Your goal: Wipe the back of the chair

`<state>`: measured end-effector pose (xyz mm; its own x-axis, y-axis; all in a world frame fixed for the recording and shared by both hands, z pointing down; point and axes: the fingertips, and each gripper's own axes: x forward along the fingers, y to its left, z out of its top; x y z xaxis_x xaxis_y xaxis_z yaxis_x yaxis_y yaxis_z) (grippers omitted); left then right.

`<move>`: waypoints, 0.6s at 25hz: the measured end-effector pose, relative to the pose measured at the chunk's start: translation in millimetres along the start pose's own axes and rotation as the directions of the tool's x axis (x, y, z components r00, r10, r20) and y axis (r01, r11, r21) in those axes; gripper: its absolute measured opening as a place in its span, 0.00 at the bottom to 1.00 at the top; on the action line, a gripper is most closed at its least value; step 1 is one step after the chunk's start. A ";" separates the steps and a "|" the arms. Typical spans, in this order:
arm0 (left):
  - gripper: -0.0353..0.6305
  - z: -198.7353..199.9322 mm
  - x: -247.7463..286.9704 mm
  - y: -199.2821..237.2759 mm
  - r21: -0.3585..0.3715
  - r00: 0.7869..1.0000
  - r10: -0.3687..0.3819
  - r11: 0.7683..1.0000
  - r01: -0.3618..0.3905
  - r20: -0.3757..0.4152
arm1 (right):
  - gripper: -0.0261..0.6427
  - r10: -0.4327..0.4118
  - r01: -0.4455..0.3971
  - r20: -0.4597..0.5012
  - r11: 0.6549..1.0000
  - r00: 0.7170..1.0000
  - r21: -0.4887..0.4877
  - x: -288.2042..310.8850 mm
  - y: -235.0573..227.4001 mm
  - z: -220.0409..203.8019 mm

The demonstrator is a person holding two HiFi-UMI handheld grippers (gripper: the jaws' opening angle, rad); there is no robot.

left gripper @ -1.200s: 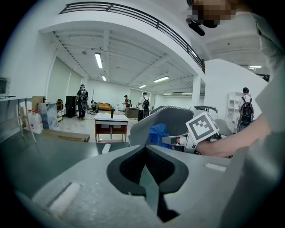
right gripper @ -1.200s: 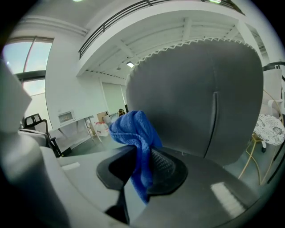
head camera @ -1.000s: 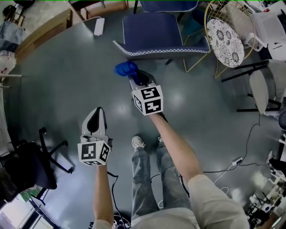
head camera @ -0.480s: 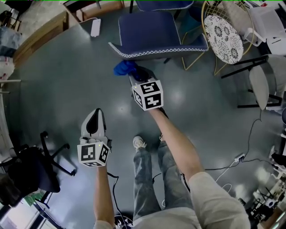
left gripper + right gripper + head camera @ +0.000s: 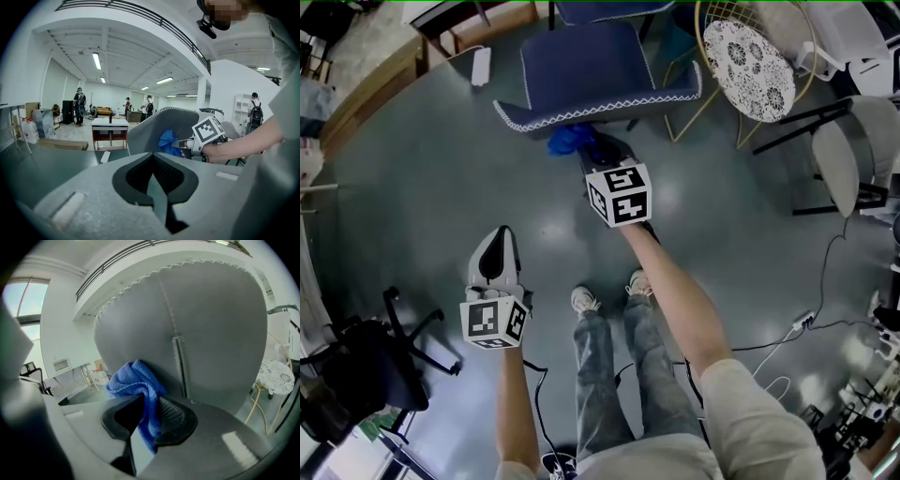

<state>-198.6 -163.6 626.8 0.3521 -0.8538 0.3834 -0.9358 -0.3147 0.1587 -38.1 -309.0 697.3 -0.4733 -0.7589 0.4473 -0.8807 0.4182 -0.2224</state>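
Now level with the chair back (image 5: 211, 333), the right gripper (image 5: 149, 414) clamps a bunched blue cloth (image 5: 135, 383) close to its upholstery, apparently to begin wiping, while the left gripper (image 5: 155, 182), jaws together and empty, hangs well clear.

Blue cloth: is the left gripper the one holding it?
No, the blue cloth is pinched between the jaws of the right gripper, while the left gripper has its jaws together on nothing.
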 end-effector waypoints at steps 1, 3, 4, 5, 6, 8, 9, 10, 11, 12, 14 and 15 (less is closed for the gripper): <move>0.06 1.2 3.6 -6.0 0.002 1.000 -0.006 1.000 0.006 0.000 | 0.15 -0.006 0.006 0.001 1.000 1.000 0.000 -3.6 -7.6 0.6; 0.06 3.6 10.9 -18.0 0.006 1.000 -0.018 1.000 0.018 0.000 | 0.15 -0.020 0.020 0.005 1.000 1.000 0.002 -11.2 -23.5 2.1; 0.06 4.6 14.4 -23.7 0.008 1.000 -0.024 1.000 0.024 0.000 | 0.15 -0.026 0.026 0.007 1.000 1.000 0.002 -15.2 -31.5 3.0; 0.06 5.3 17.7 -29.1 0.011 1.000 -0.030 1.000 0.030 -0.001 | 0.15 -0.031 0.031 0.009 1.000 0.999 0.000 -19.3 -39.0 4.1; 0.06 5.9 20.9 -34.4 0.014 0.999 -0.035 0.999 0.035 -0.002 | 0.15 -0.033 0.033 0.011 0.999 0.999 -0.006 -23.3 -45.6 5.1; 0.06 7.3 27.6 -44.5 0.019 0.999 -0.043 0.999 0.043 -0.003 | 0.15 -0.038 0.038 0.017 0.999 0.999 -0.024 -30.7 -57.4 7.1; 0.06 8.2 31.2 -49.5 0.021 0.999 -0.048 0.999 0.048 -0.002 | 0.15 -0.043 0.044 0.021 0.999 0.999 -0.025 -34.1 -64.4 8.3; 0.06 9.0 35.0 -54.9 0.024 0.999 -0.053 0.998 0.053 -0.002 | 0.15 -0.052 0.053 0.026 0.998 0.998 -0.017 -37.7 -73.0 9.3; 0.06 9.6 38.7 -60.6 0.027 0.998 -0.058 0.998 0.058 -0.003 | 0.15 -0.064 0.065 0.030 0.998 0.997 -0.004 -41.6 -82.9 9.8; 0.06 9.9 42.1 -66.6 0.029 0.998 -0.064 0.998 0.064 -0.004 | 0.15 -0.078 0.078 0.032 0.997 0.996 0.010 -45.8 -93.8 9.9; 0.06 10.1 48.4 -77.8 0.033 0.997 -0.075 0.997 0.075 -0.007 | 0.15 -0.107 0.106 0.034 0.994 0.994 0.034 -54.5 -115.8 9.6; 0.06 9.9 51.1 -82.7 0.035 0.997 -0.079 0.996 0.079 -0.010 | 0.15 -0.121 0.120 0.035 0.992 0.992 0.044 -59.0 -126.8 9.3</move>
<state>-103.3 -185.4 624.3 0.4249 -0.8223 0.3784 -0.9050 -0.3954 0.1569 101.2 -321.9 691.1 -0.3631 -0.8210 0.4406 -0.9311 0.3019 -0.2048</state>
